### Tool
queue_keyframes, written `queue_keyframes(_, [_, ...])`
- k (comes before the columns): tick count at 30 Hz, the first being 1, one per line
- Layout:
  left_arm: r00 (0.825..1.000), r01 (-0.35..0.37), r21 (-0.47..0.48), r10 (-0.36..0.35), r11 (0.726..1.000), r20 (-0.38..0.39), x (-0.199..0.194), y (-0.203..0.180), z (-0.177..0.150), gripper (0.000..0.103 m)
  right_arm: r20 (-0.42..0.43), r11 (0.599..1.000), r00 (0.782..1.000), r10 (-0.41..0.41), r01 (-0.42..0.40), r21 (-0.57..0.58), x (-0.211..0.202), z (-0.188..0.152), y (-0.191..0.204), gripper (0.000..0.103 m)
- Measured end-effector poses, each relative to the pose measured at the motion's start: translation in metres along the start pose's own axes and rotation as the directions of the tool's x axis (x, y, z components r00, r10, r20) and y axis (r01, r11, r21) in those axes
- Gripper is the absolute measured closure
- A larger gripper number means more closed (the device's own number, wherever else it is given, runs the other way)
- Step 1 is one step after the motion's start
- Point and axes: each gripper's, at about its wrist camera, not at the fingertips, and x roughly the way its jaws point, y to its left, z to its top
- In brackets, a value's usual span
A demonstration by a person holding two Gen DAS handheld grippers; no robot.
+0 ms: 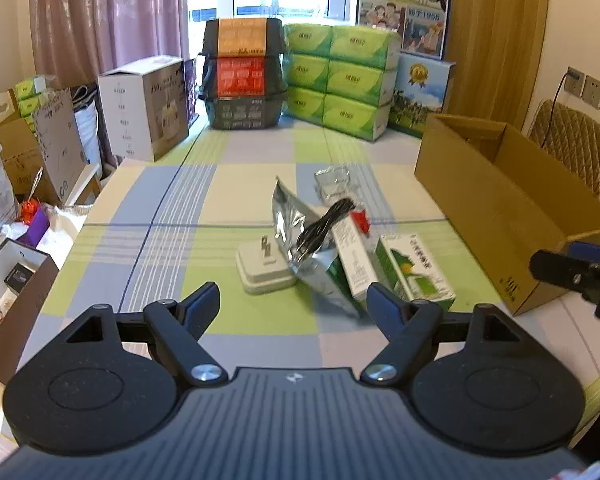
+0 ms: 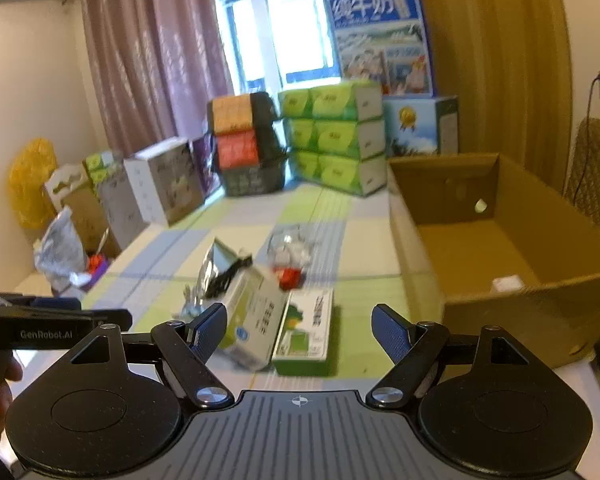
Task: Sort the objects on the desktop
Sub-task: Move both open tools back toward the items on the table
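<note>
Carefully Now: A Slippery, Tangled Pile

Both the left gripper (image 1: 294, 300) and right gripper (image 2: 300, 322) hover spread wide, empty. The heap sits mid-table, left of the cardboard box (image 1: 512, 208). Crinkly foil pouch (image 1: 300, 236) could slip; the black cable (image 1: 320, 226) draped on it might drag neighbours. Green carton (image 2: 304, 332) is rigid, square-edged; the charger (image 1: 260, 270) smooth.

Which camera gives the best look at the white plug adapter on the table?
The left wrist view. There the white plug adapter lies in plain sight on the checked tablecloth, prongs up, beside the silver foil bag. In the blurred right wrist view I cannot make it out; only the bag shows there.
</note>
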Motion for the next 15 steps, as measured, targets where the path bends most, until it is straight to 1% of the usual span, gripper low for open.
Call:
queue_keyframes(12, [0.998, 0.028, 0.008, -0.027, 1.0, -0.06, 0.048, 0.024, -0.018, 0.026, -0.094, 0.999, 0.995, -0.017, 0.013, -0.046, 0.057, -0.027, 0.0, 0.026])
queue_keyframes(15, [0.997, 0.027, 0.034, -0.025, 0.999, -0.068, 0.06, 0.031, -0.017, 0.026, -0.113, 0.998, 0.993, -0.026, 0.021, -0.052, 0.072, -0.03, -0.003, 0.026])
